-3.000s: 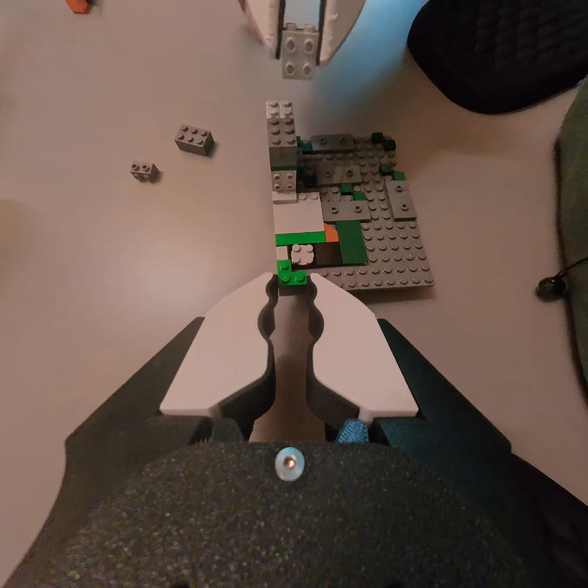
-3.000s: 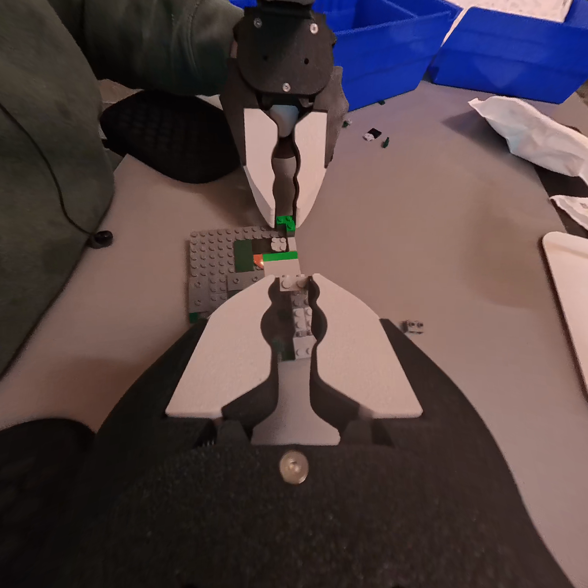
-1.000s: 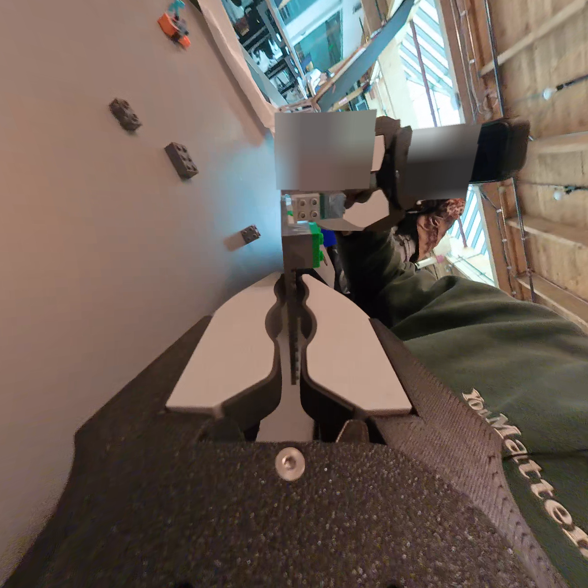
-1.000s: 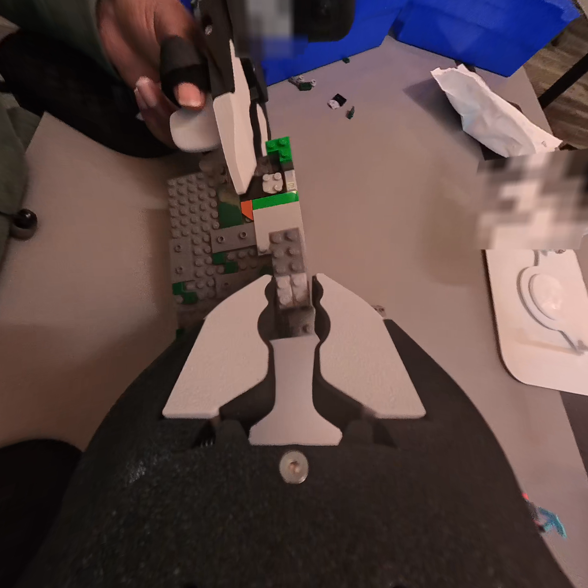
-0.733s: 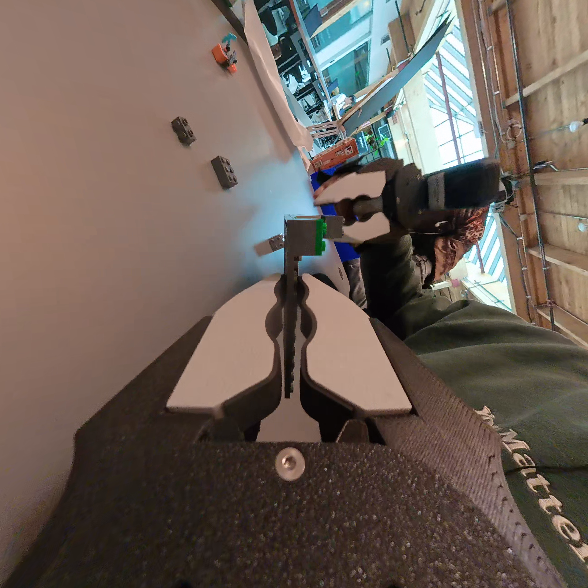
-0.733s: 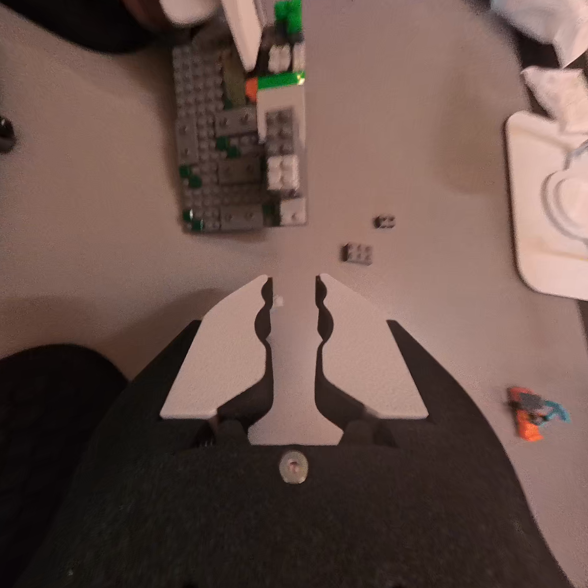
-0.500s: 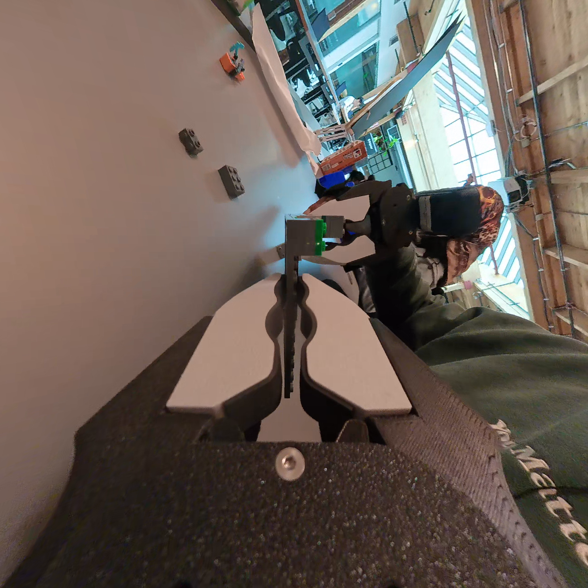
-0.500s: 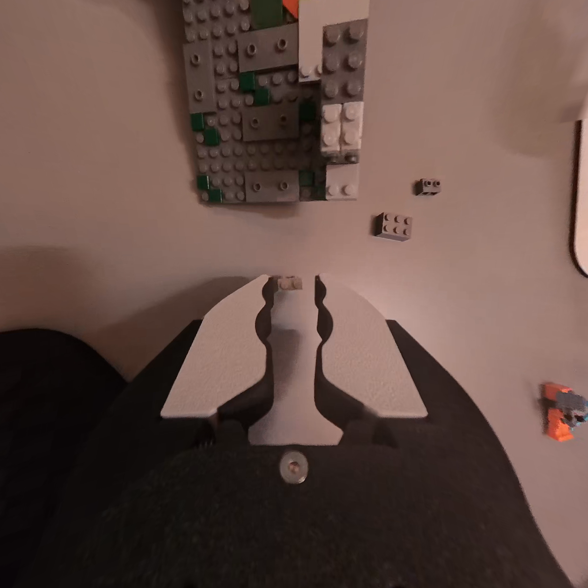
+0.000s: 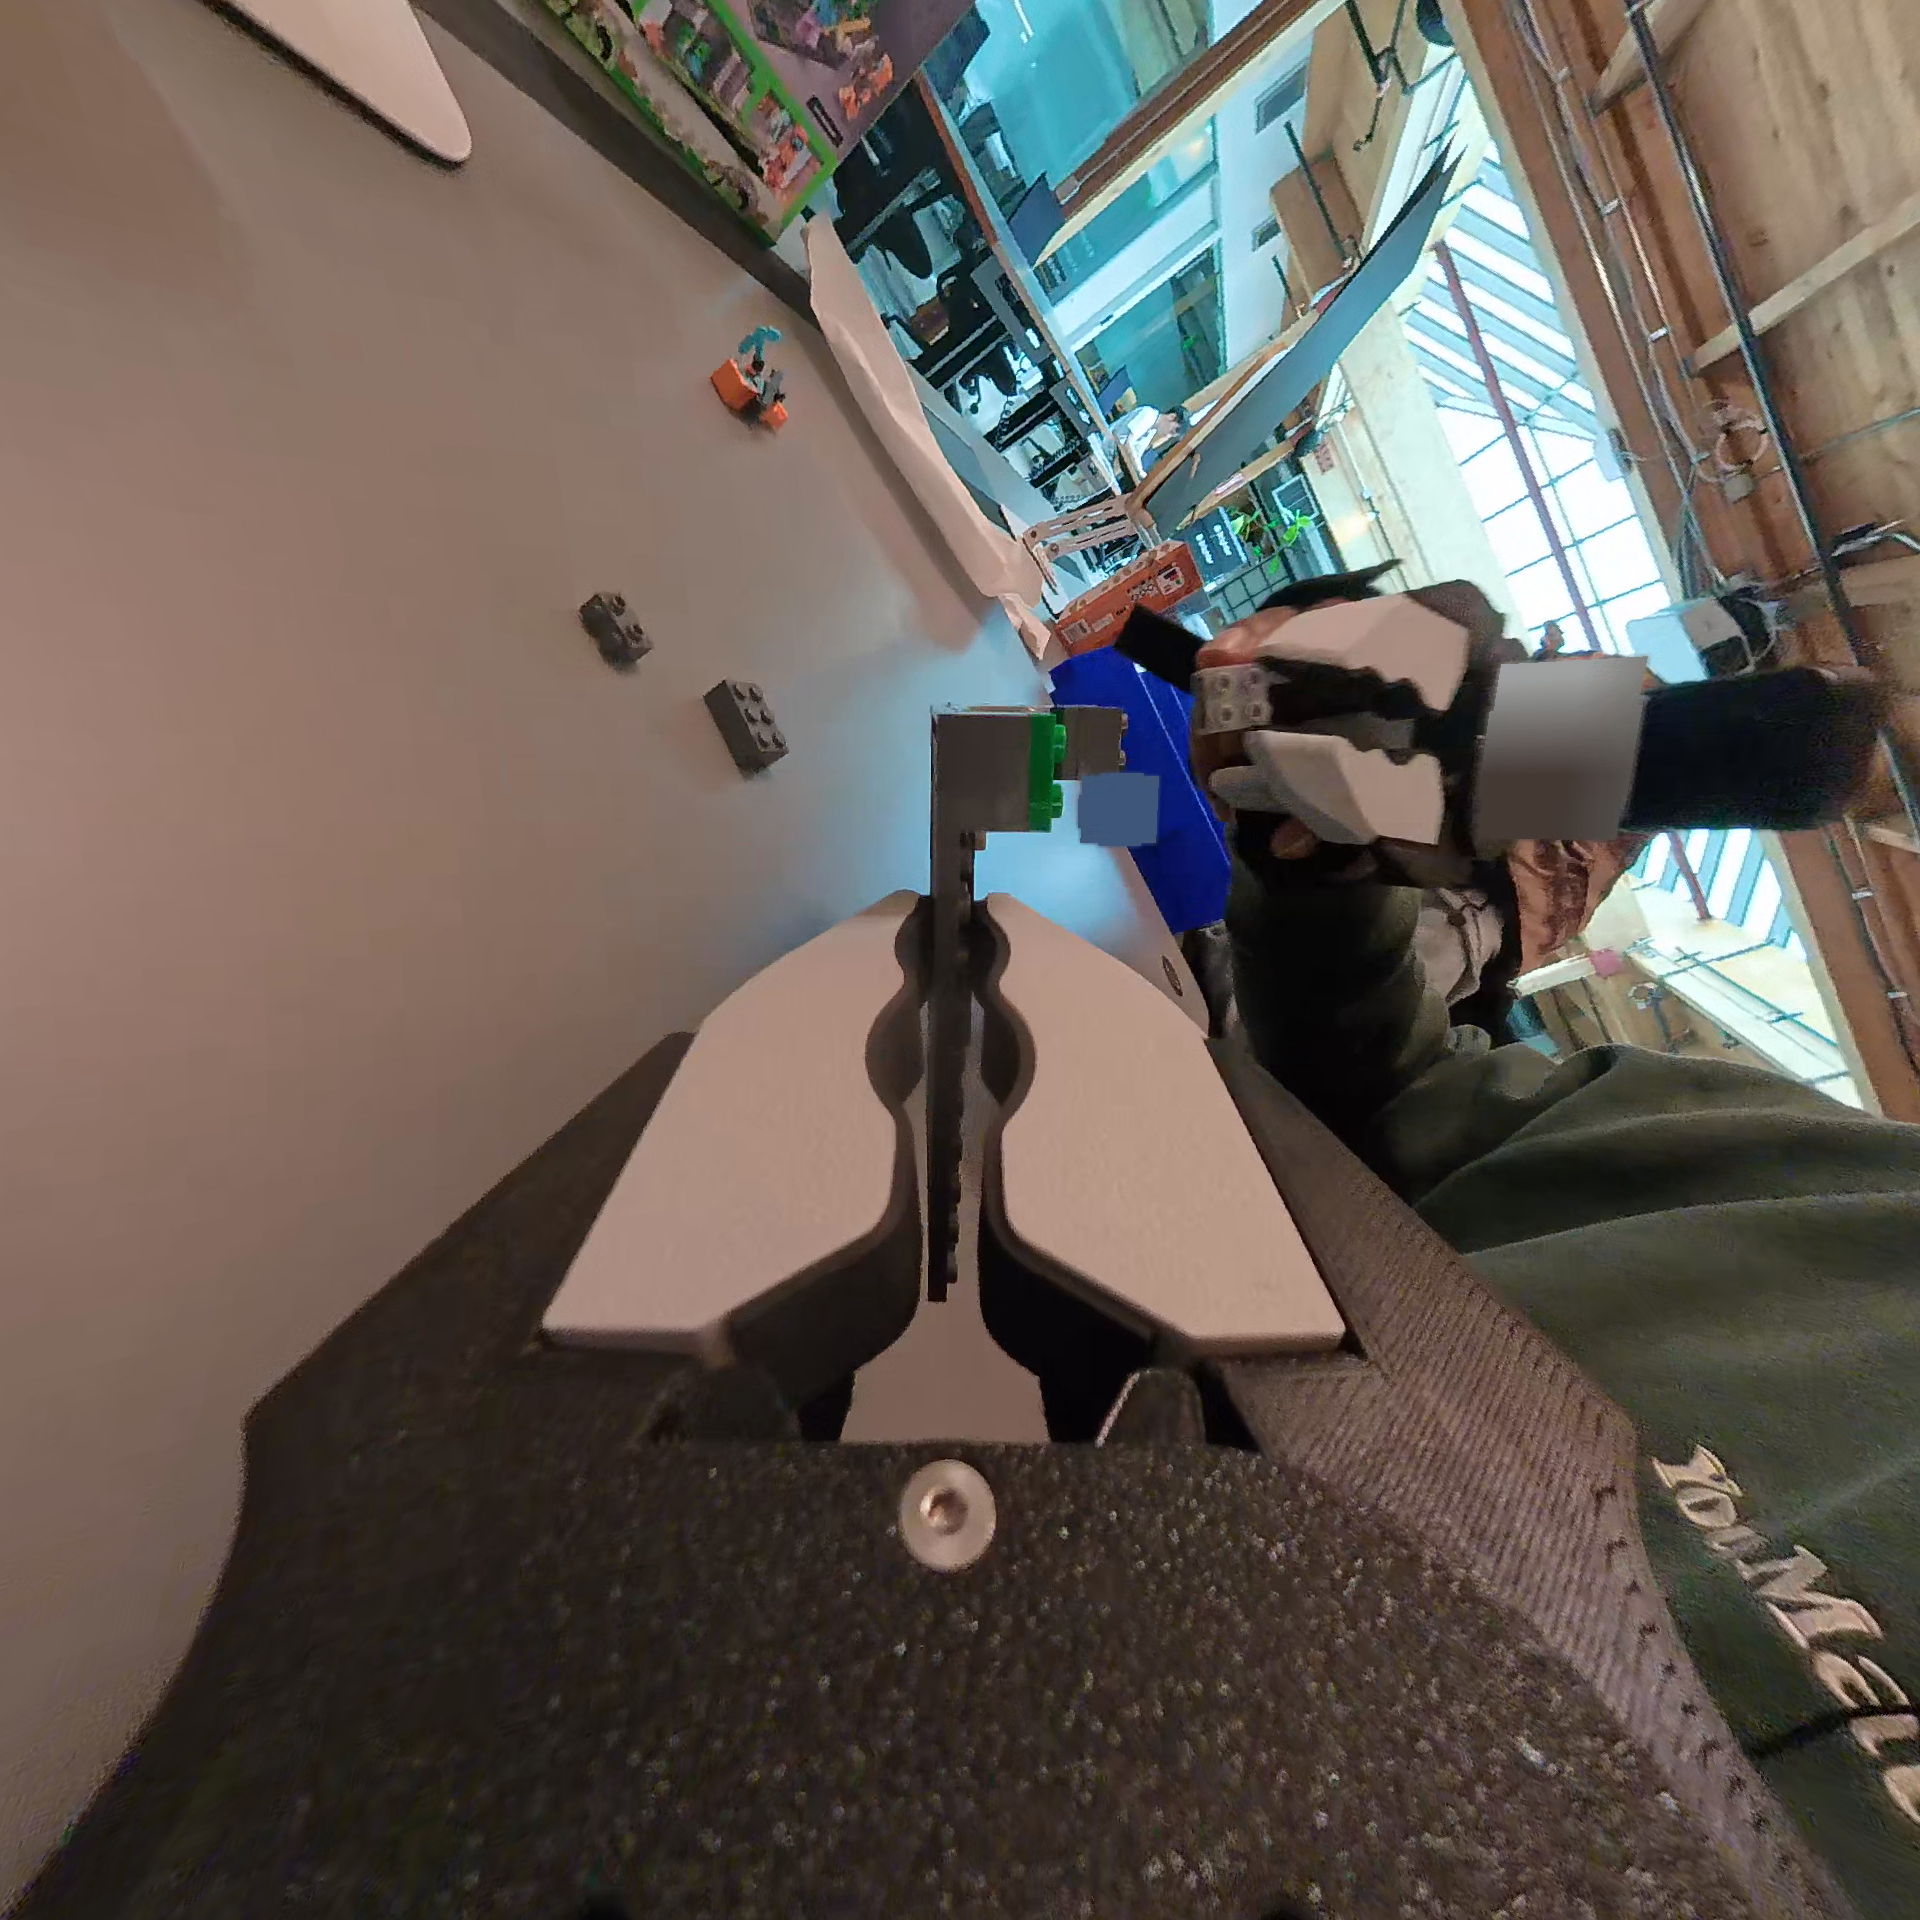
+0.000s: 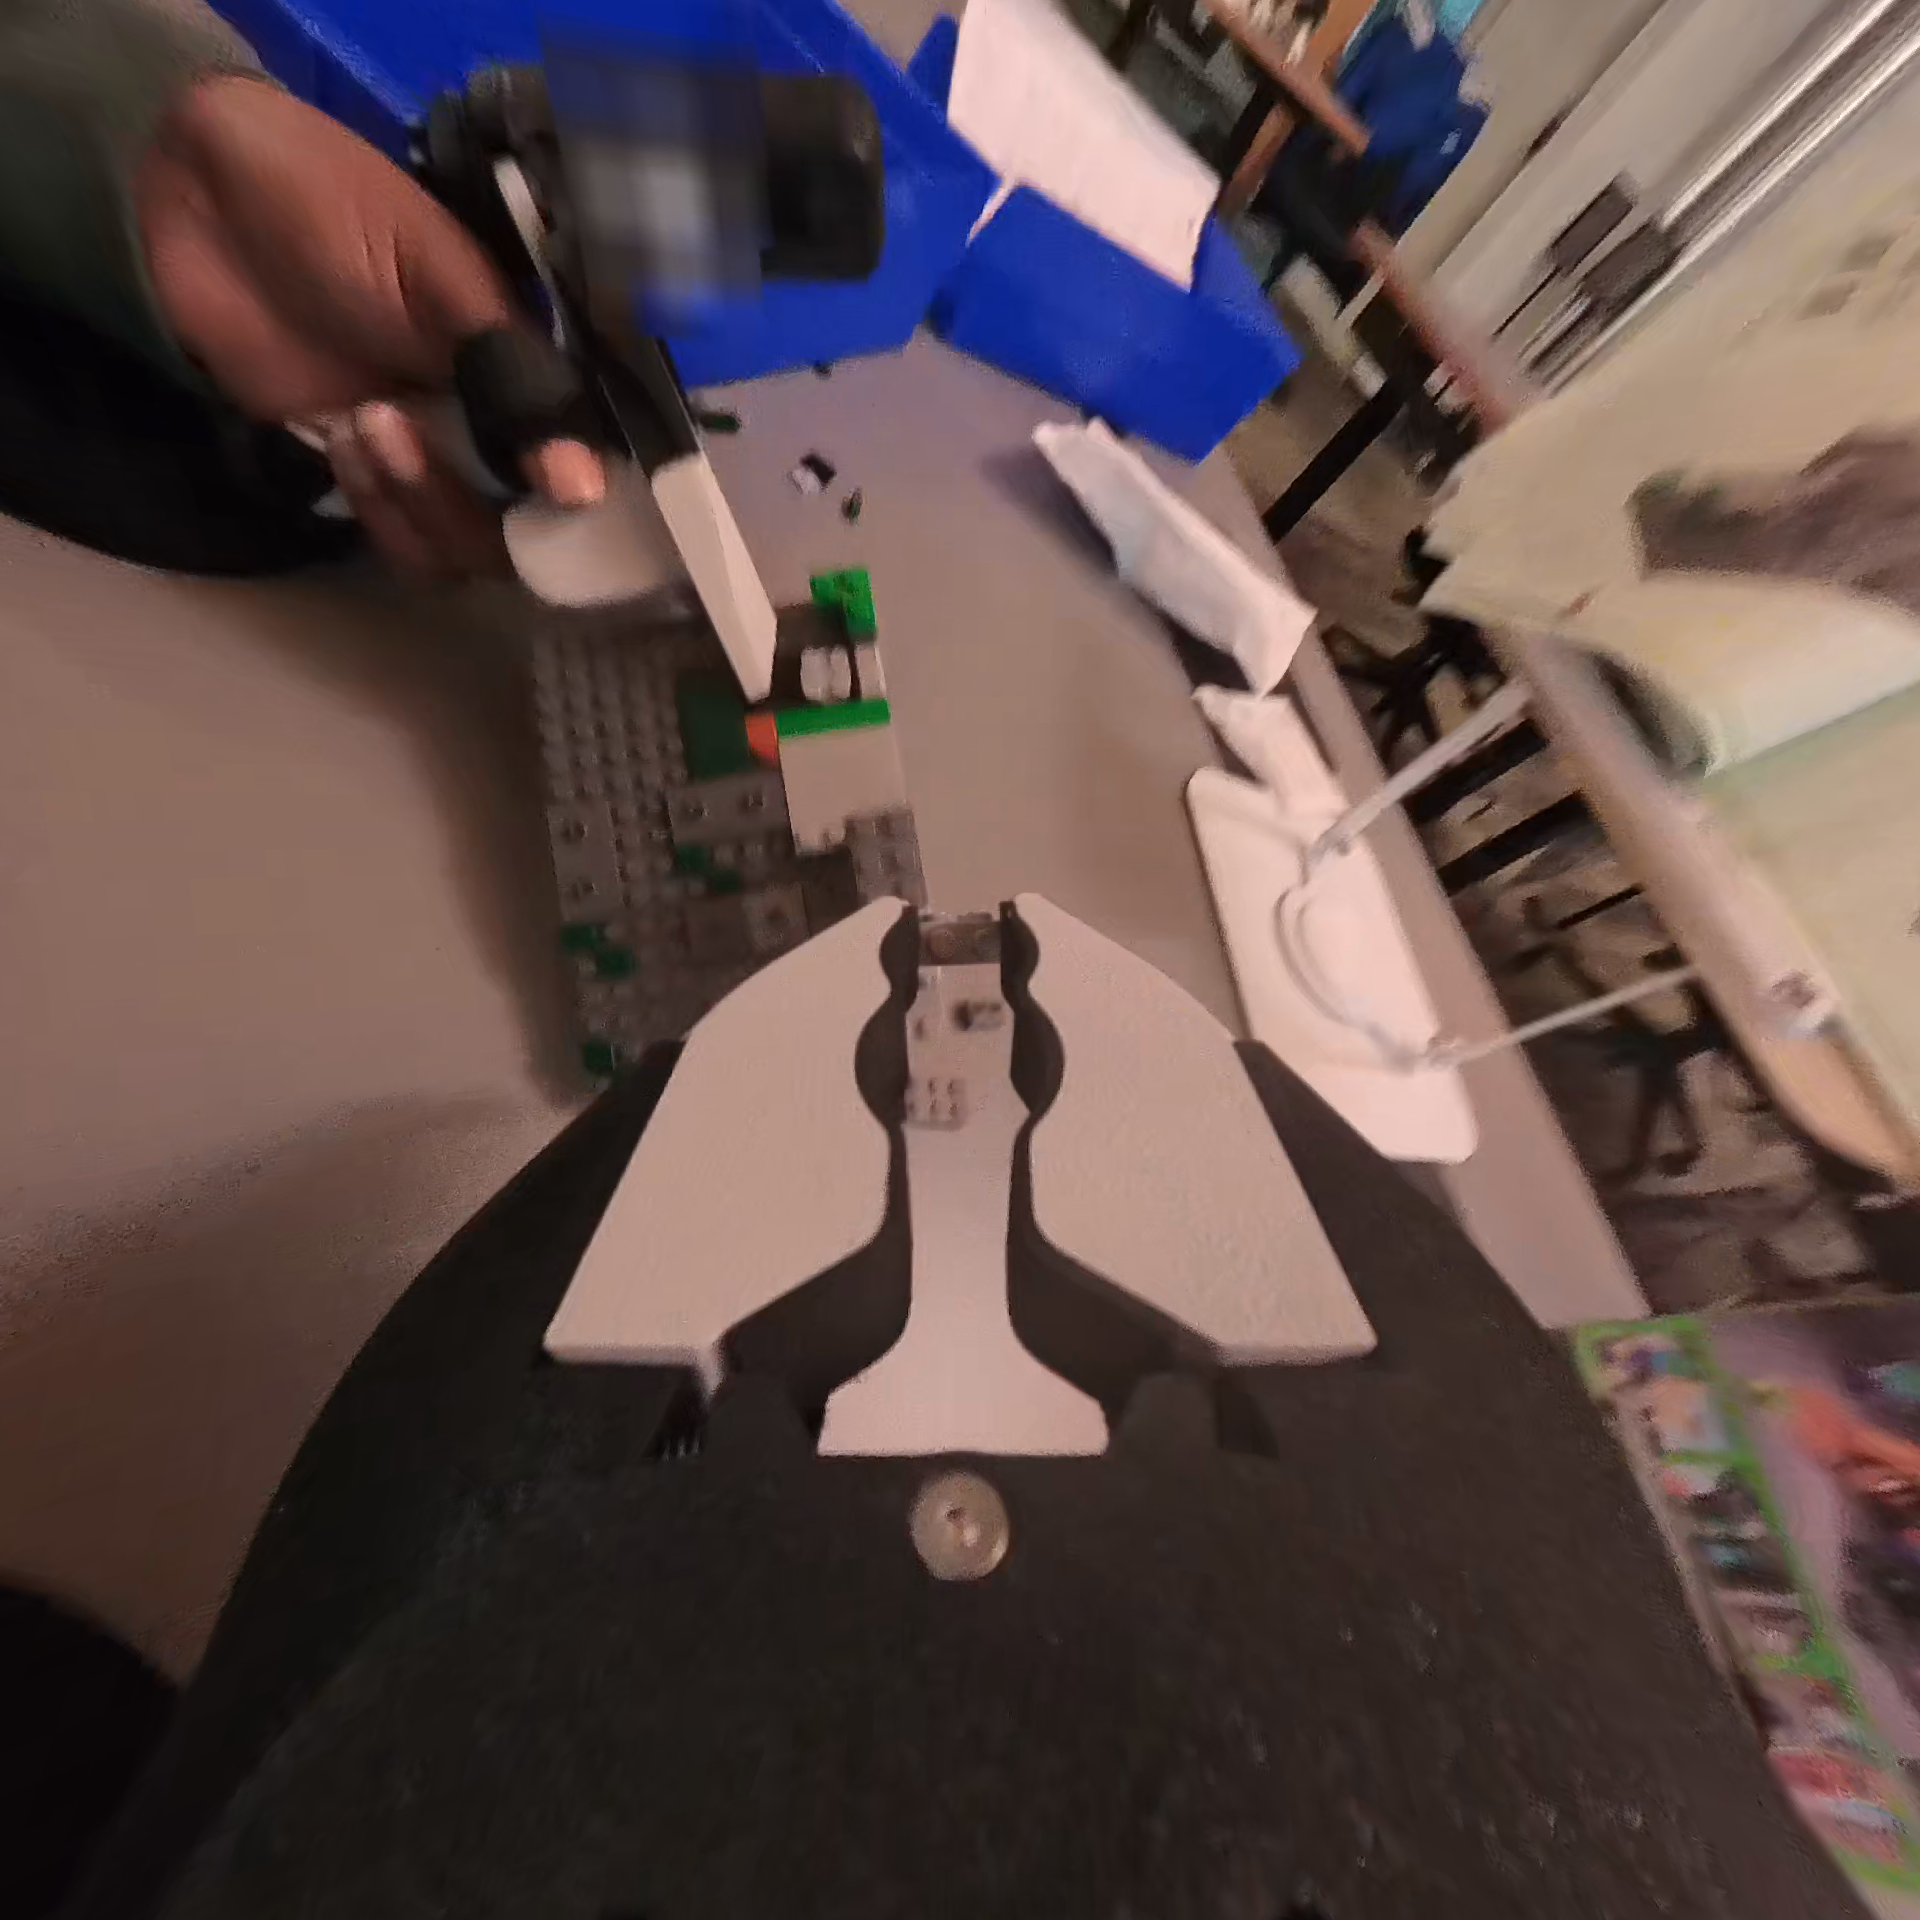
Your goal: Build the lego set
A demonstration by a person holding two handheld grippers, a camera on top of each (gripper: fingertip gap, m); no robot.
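Note:
My left gripper (image 9: 951, 904) is shut on the edge of the grey baseplate (image 9: 948, 1039), seen edge-on, with grey and green bricks (image 9: 1042, 771) stacked at its far end. My right gripper (image 10: 961, 916) is shut on a small light grey brick (image 10: 958, 938) and holds it above the near end of the baseplate (image 10: 613, 821). In the left wrist view the right gripper (image 9: 1226, 727) holds that brick (image 9: 1231, 698) just right of the stacked bricks. In the right wrist view the left gripper (image 10: 727, 592) clamps the plate's far side.
A dark grey brick (image 9: 746, 727), a smaller dark brick (image 9: 616, 629) and an orange figure (image 9: 750, 387) lie loose on the table. A white tray (image 10: 1340, 966), white bags (image 10: 1174, 540), blue bins (image 10: 1101, 301) and the set's box (image 10: 1766, 1558) stand to the right. The grippers' ends are close to 11 cm from one another. Between my right fingertips and the orange figure (image 9: 750, 387) there is roughly 30 cm.
My right gripper dropped to the table, closed on a light grey brick and came back up over the baseplate. My left gripper stayed shut on the baseplate.

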